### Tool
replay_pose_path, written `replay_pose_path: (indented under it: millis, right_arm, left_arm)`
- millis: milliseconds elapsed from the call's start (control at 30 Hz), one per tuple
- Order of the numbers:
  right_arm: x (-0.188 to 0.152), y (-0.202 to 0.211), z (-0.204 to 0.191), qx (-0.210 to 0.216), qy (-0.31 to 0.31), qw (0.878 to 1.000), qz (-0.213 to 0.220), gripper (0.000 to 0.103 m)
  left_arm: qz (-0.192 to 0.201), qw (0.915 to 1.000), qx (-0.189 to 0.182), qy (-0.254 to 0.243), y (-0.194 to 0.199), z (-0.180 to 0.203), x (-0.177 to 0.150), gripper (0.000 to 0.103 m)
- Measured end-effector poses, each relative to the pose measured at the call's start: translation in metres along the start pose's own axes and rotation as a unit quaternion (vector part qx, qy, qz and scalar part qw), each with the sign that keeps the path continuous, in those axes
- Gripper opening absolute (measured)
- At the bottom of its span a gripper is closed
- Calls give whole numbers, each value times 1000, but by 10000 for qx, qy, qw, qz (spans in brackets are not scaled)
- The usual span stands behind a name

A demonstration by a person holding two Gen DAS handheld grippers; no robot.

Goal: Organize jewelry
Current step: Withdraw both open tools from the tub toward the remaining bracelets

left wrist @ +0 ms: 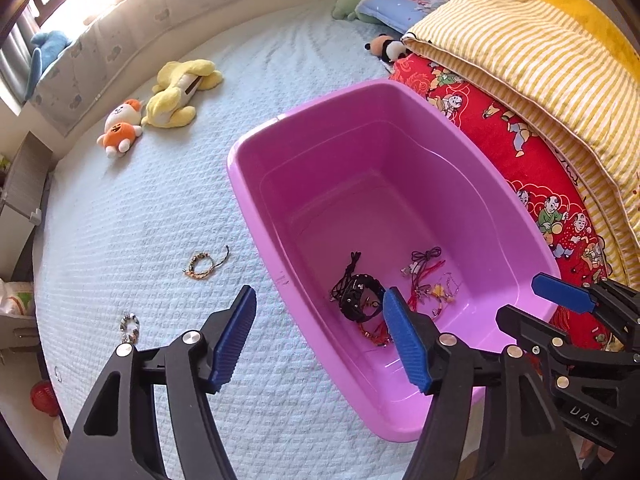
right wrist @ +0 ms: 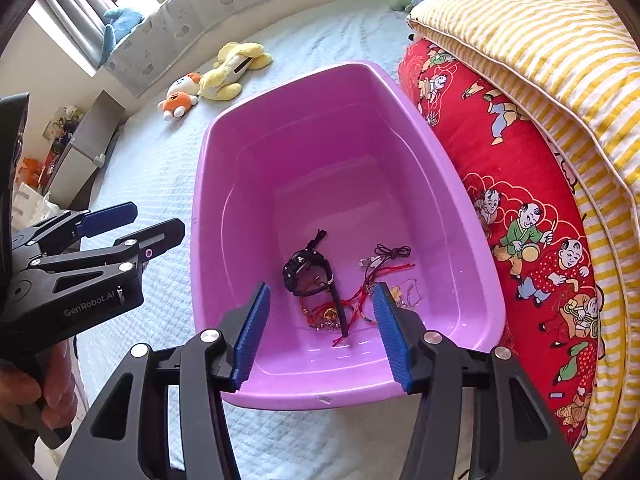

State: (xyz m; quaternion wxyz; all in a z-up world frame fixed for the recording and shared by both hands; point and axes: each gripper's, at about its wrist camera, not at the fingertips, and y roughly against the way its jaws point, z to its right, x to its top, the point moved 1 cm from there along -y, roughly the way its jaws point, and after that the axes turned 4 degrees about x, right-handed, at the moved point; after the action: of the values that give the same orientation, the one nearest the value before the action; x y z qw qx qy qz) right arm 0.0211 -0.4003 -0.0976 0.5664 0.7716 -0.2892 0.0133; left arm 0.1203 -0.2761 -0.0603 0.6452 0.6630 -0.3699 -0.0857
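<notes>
So the sorting is partly done. A pink plastic tub sits on the pale quilted bedspread, pushed against a red printed cushion on its right. Inside it, toward the near end, several pieces already lie on the bottom: a black strap bracelet, a tangle of red cords with small charms, and a dark knotted cord with a thin pale chain just to the right.

The left gripper stands with its blue pads well apart and nothing between them, straddling the tub's near left wall. The right gripper is likewise parted and empty, hanging over the tub's near rim above the pile. Neither holds any jewelry, and both look to have let go of their loads.

Two pieces are left on the bedspread, left of the tub: a braided tan bracelet lying apart from the tub wall, and a beaded bracelet nearer, close to the left gripper's outer finger. By my reading, those two still have to go into the tub; whether more lies out of view I cannot tell.
</notes>
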Motion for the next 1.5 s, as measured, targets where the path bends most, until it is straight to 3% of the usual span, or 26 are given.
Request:
replay_pose_path:
  millis: [200,367,867,1167,1500]
  right_arm:
    - [-12,5,-22,135,142,9998,-93,57]
    - [-23,2,-54,214,371,9987,-264,57]
    - [-65,-26,-207,507,1220,9897,-543,61]
    - [-84,-55,-271,198,1087,9932,-358,61]
    - [-85,-111,-302,-234,554,9979,251,61]
  left_arm:
    - [97,9997,-47,232,23,-21,-27,76]
    - [80,9984,-29,558,40,-57,-62,79]
    - [-161,9875,316,1536,59,-206,-182,84]
    - [33,9841,534,1692,44,-289,-228,88]
    - [374,9805,693,1798,-15,-353,-248,88]
